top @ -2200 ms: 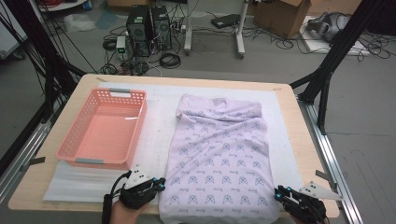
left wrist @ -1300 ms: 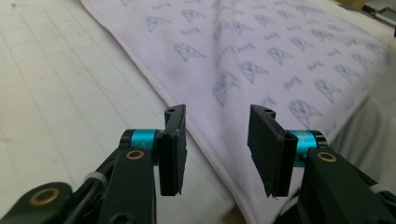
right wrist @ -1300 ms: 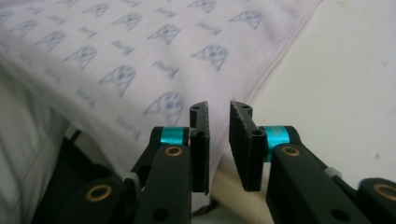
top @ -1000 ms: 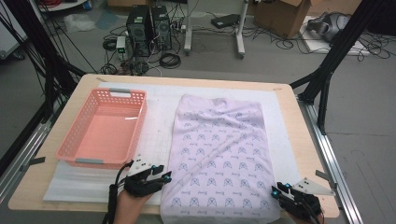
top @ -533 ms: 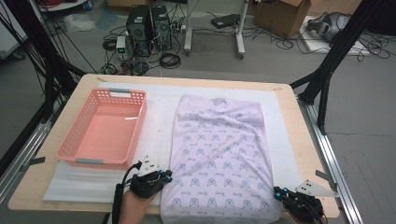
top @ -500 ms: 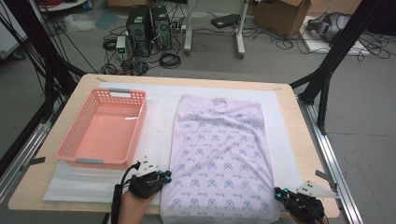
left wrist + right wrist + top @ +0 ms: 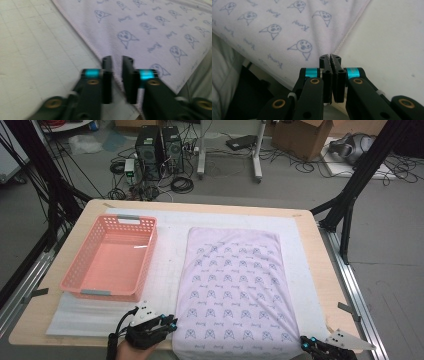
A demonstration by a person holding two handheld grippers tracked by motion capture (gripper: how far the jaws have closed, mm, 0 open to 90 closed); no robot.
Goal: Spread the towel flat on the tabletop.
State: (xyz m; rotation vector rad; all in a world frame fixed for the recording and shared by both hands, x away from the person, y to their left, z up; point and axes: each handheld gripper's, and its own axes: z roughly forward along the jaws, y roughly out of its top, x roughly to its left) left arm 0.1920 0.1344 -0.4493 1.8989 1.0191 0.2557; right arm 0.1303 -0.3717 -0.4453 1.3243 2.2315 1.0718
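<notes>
A lilac cloth [image 7: 235,285] with a blue cartoon print lies spread flat on the white mat, its near edge at the table's front. My left gripper [image 7: 171,324] is at the cloth's near left corner. In the left gripper view the cloth [image 7: 150,32] has its hem running under the left gripper [image 7: 117,60], whose jaws have just been opening and now show a narrow gap. My right gripper [image 7: 306,343] is at the near right corner. In the right gripper view the right gripper [image 7: 330,57] is shut on the hem of the cloth [image 7: 287,22].
An empty pink plastic basket [image 7: 150,255] stands on the left of the white mat [image 7: 167,245]. The wooden table [image 7: 312,250] ends close behind both grippers. Computers, cables and black frame legs are on the floor beyond.
Both grippers drew back toward the table's near edge. The cloth slid with them and the folds at its far end flattened out. The left jaws parted.
</notes>
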